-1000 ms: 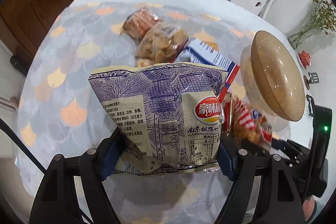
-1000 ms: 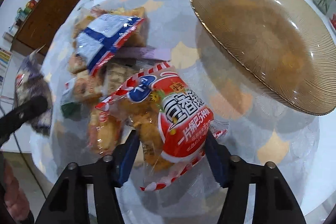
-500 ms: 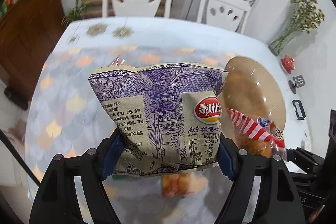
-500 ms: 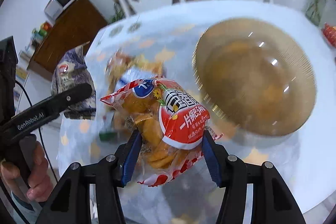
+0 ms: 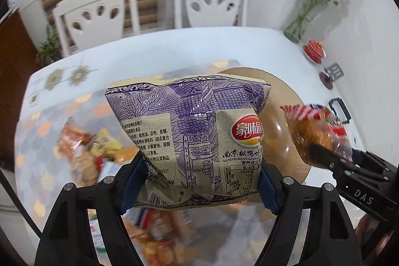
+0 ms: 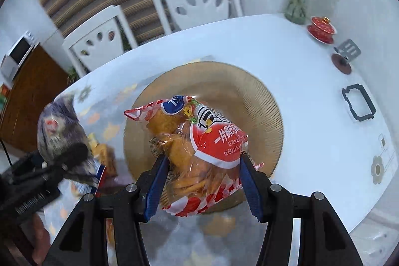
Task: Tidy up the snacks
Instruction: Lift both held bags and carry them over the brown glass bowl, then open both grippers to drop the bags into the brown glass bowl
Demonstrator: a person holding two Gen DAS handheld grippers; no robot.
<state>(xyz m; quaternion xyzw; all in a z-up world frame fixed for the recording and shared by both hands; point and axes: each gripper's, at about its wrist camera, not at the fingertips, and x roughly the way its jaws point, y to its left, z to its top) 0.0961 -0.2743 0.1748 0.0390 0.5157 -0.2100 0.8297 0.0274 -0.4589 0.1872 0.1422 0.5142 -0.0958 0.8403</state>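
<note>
Left gripper (image 5: 199,181): fingers clamped on the lower sides of a purple-and-cream chip bag (image 5: 192,138), bag upright and held off the bench (image 6: 311,101). Right gripper (image 6: 203,181): fingers clamped on a red-and-clear cracker bag (image 6: 199,151), held in the air in front of the brown plate (image 6: 259,101).

Landmark = plate. In the left view the chip bag covers the plate's left part; the cracker bag sits at its right edge, pinched by the right gripper. In the right view the chip bag shows blurred to the left of the plate.

Loose snack pile (image 5: 92,148) lies on the patterned cloth (image 5: 42,126), left of and nearer than the plate; blurred, can't tell single items.

Right of the plate: black frame-shaped item (image 6: 359,102). Beyond that, a red lidded cup (image 6: 321,29) and a vase of dried flowers (image 6: 296,6). Past the far edge of the bench, two white chairs (image 6: 197,0).
</note>
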